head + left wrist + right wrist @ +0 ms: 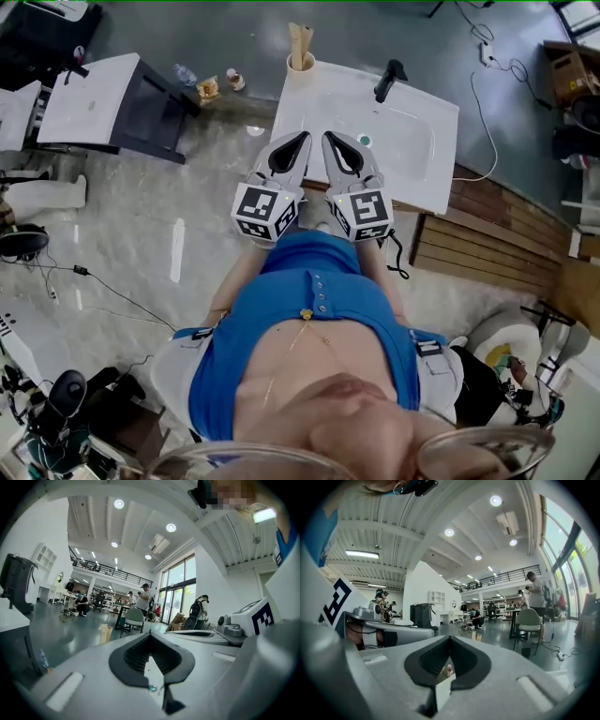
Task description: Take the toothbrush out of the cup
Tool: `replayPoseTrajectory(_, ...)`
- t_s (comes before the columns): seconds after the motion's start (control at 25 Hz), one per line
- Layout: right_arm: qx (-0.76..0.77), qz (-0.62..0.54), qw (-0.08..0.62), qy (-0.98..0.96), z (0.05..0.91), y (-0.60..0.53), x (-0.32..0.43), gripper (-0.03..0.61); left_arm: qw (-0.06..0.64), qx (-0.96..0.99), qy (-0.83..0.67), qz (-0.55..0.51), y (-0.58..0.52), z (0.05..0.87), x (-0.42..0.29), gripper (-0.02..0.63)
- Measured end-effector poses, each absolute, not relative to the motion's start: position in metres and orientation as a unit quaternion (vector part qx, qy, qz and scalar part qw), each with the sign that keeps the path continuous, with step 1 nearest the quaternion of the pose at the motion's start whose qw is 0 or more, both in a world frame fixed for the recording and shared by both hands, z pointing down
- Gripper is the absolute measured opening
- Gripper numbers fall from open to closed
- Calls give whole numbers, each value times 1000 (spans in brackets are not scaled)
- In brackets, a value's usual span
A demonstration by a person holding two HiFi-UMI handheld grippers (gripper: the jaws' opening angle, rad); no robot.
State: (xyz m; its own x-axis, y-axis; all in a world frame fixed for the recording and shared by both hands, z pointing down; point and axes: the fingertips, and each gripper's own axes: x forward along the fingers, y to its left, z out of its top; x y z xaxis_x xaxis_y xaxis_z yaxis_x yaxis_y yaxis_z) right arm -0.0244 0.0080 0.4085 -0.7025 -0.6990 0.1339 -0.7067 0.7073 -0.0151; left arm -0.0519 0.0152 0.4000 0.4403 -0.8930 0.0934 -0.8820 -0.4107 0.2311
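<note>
Both grippers are held side by side at the near edge of the tabletop [424, 173]. The left gripper [302, 139] and right gripper [327, 138] each have jaws pressed together, with nothing between them. The toothbrush [298, 37] stands upright in the cup [300, 64] at the far corner, well apart from the jaws and straight ahead of the left gripper, which is judged nearer.

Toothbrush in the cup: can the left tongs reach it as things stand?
Probably yes. The toothbrush sticks up from the cup at the far left corner of the sink; only bare sink lies before the left tongs, the tap off to the right. They are shut and must open first.
</note>
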Motion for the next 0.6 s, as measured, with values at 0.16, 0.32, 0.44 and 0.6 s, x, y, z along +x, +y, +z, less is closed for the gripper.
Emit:
replayPoseTrajectory(0.16, 401, 30, 59, -914, 408, -24, -41, 2, 125, 852, -508, -16, -17, 403, -68, 2)
replayPoseTrajectory(0.32, 416, 30, 63, -907, 412, -53, -60, 2, 123, 861, -493, -12, -48, 407, -87, 2)
replayPoseTrajectory(0.44, 424, 33, 69, -903, 417, -72, -74, 2, 125, 865, -487, -12, -68, 410, -103, 0)
replayPoseTrajectory(0.6, 432, 38, 74, -898, 422, -94, -94, 2, 135, 865, -483, -12, -87, 417, -124, 1)
